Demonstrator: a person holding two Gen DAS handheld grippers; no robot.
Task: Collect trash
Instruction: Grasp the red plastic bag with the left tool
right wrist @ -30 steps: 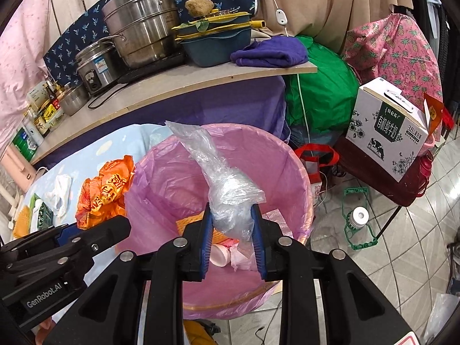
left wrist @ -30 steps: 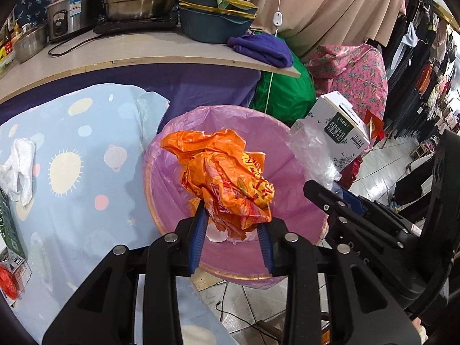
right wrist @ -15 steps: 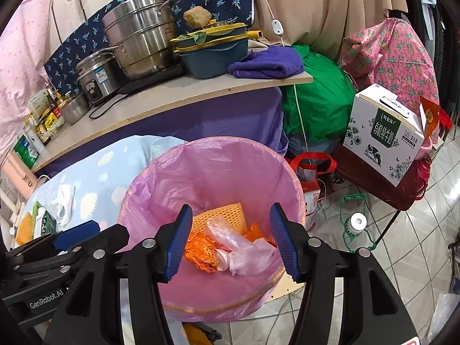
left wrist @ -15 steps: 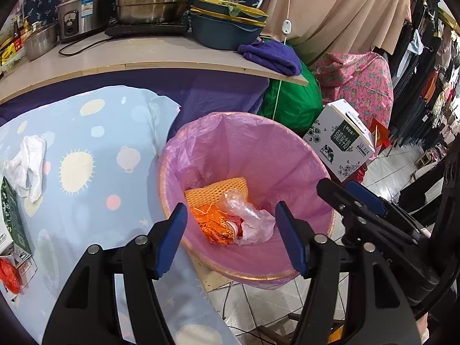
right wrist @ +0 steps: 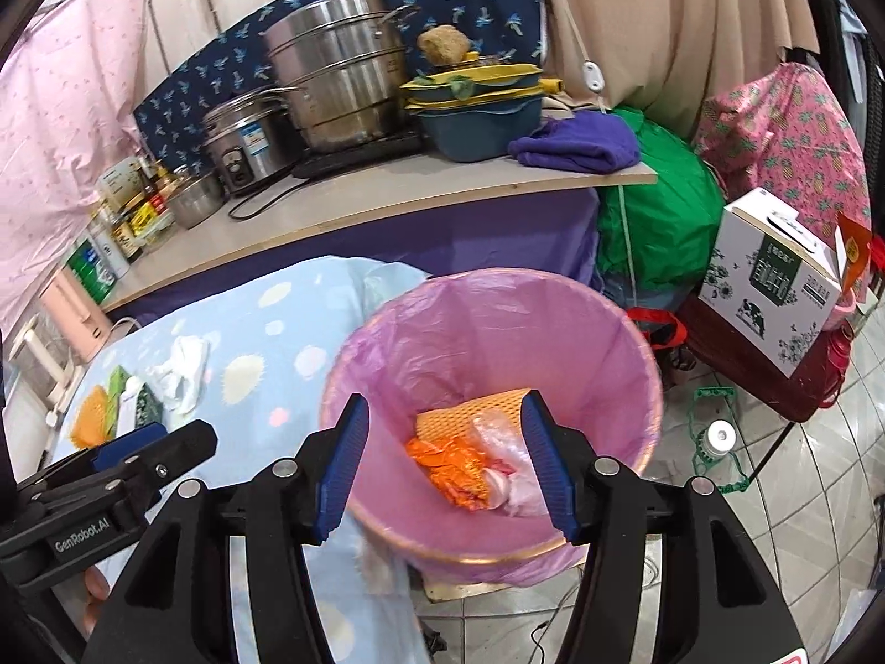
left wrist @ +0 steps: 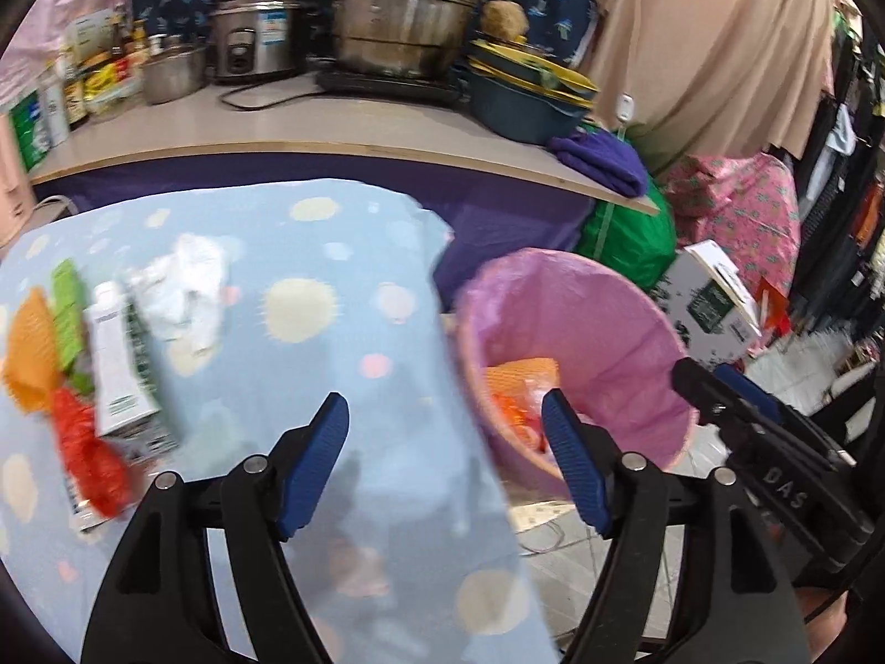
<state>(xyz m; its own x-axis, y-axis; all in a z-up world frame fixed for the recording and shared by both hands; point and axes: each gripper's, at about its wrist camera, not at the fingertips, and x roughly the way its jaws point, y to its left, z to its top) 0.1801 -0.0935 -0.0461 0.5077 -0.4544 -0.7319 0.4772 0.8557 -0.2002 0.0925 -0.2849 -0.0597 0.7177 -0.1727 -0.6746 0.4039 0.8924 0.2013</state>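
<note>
The pink-lined bin (right wrist: 636,332) stands beside the table and holds an orange wrapper (right wrist: 448,465), a clear plastic bag (right wrist: 503,442) and an orange mesh piece (right wrist: 470,406). My right gripper (right wrist: 445,397) hangs open above the bin with nothing between its fingers. My left gripper (left wrist: 442,395) is over the edge of the blue-clothed table (left wrist: 332,254), between table and bin (left wrist: 608,321); its jaws are opening and empty. On the table's left lie a crumpled white tissue (left wrist: 182,288), a white-green carton (left wrist: 119,365), a red wrapper (left wrist: 83,454), an orange mesh (left wrist: 27,354) and a green packet (left wrist: 66,310).
A counter (right wrist: 387,193) behind carries pots, a rice cooker, stacked basins and a purple towel (right wrist: 575,146). Right of the bin are a green bag (right wrist: 652,232), a white box (right wrist: 769,276) and a bottle (right wrist: 722,434) on the tiled floor. A cable trails under the bin.
Both grippers opened; the orange wrapper and the clear bag dropped into the bin. The left gripper then swung left toward the table. The right one drew back slightly.
</note>
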